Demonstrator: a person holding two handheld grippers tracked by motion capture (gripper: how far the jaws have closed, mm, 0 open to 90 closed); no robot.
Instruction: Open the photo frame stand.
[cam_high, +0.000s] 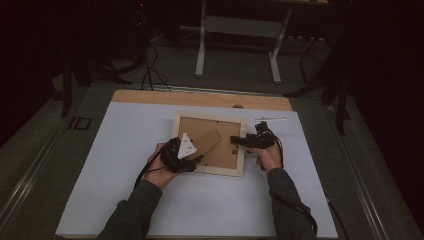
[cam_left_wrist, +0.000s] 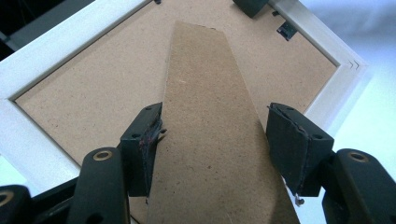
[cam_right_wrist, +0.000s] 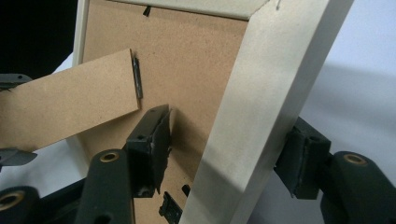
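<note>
A pale wooden picture frame (cam_high: 210, 171) lies face down on the white mat, brown backing board (cam_left_wrist: 84, 93) up. Its cardboard stand leg (cam_high: 207, 141) rises off the backing from a hinge. My left gripper (cam_high: 196, 156) is shut on the stand leg (cam_left_wrist: 210, 93), one pad on each long edge (cam_left_wrist: 212, 140). My right gripper (cam_high: 234, 140) comes in from the right, open. The frame's right rail (cam_right_wrist: 261, 93) stands between its jaws (cam_right_wrist: 229, 154) with a gap on both sides. The stand leg (cam_right_wrist: 70, 102) and the left gripper's fingertips (cam_right_wrist: 11, 156) are at the left of the right gripper view.
A thin white strip (cam_high: 270, 119) lies on the mat just beyond the right gripper. The white mat (cam_high: 125, 165) covers a wooden table (cam_high: 200, 98). Small black clips (cam_left_wrist: 286, 30) sit along the frame's back. A metal table base (cam_high: 237, 30) stands on the floor beyond.
</note>
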